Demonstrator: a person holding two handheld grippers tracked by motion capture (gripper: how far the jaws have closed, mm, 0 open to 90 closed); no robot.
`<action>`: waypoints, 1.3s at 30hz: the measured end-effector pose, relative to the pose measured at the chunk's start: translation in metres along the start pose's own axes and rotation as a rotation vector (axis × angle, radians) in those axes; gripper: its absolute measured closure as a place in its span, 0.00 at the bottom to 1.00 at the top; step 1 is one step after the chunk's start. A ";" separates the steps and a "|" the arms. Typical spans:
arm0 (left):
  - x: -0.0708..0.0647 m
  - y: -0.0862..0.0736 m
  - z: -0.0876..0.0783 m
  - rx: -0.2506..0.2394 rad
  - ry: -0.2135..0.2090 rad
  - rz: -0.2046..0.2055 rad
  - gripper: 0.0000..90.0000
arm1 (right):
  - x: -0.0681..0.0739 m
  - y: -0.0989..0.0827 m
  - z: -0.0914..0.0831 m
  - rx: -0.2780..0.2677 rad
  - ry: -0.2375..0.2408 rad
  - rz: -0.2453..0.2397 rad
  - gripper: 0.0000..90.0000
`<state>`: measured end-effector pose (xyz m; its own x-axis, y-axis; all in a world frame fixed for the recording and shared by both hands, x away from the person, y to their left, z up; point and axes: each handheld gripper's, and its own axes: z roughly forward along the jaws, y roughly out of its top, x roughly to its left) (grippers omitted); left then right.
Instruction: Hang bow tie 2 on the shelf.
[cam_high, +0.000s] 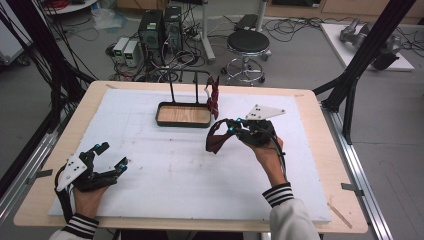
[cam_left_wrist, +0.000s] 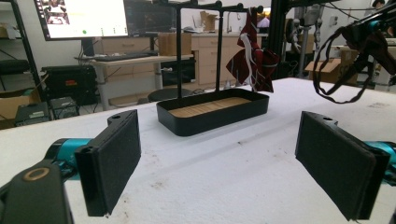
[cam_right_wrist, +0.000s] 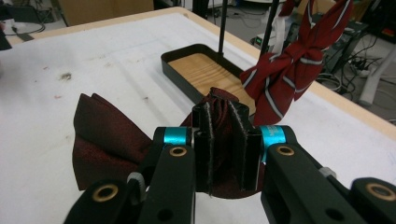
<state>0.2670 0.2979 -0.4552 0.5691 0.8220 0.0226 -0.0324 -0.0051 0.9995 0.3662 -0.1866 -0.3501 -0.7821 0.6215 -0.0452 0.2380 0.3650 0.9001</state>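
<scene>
My right gripper (cam_high: 234, 128) is clamped on a dark red bow tie (cam_right_wrist: 112, 140), the pads pinching its bunched middle while one wing fans out to the side of my jaws; in the high view the tie (cam_high: 216, 140) hangs off the jaw tips above the white foam mat (cam_high: 165, 175), just in front of and to the right of the stand's tray. In the left gripper view the tie's black neck strap (cam_left_wrist: 334, 70) dangles in a loop below that gripper, off the mat. My left gripper (cam_high: 111, 157) sits near the front left of the mat with its jaws wide apart and nothing between them; the bare mat shows between the two black pads (cam_left_wrist: 114, 158). Ahead of me stands a black metal hanger stand (cam_left_wrist: 198, 46), two thin uprights rising from a shallow black tray (cam_high: 183, 114) with a wooden floor; the tray holds nothing but that wood panel. A second bow tie, red with pale grey stripes (cam_right_wrist: 292, 70), hangs from the right end of the stand's top bar and droops beside the tray's right end, between my held tie and the uprights. The mat lies on a pale wooden table (cam_high: 320, 150). Beyond the far edge, on the floor, are a round black stool (cam_high: 248, 44), computer towers (cam_high: 160, 27) and loose cables.
</scene>
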 end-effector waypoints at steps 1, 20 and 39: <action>0.000 0.000 0.000 0.000 0.000 0.000 0.16 | 0.000 0.002 0.001 -0.007 0.000 0.002 0.90; 0.000 0.000 0.000 0.001 -0.002 0.000 0.16 | 0.018 0.030 0.031 -0.112 -0.051 -0.011 0.90; 0.001 0.000 0.000 -0.003 -0.003 -0.010 0.16 | 0.029 0.061 0.063 -0.189 -0.112 -0.006 0.90</action>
<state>0.2674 0.2985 -0.4554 0.5714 0.8205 0.0130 -0.0294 0.0046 0.9996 0.3947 -0.1023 -0.3237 -0.7118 0.6966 -0.0896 0.1131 0.2397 0.9642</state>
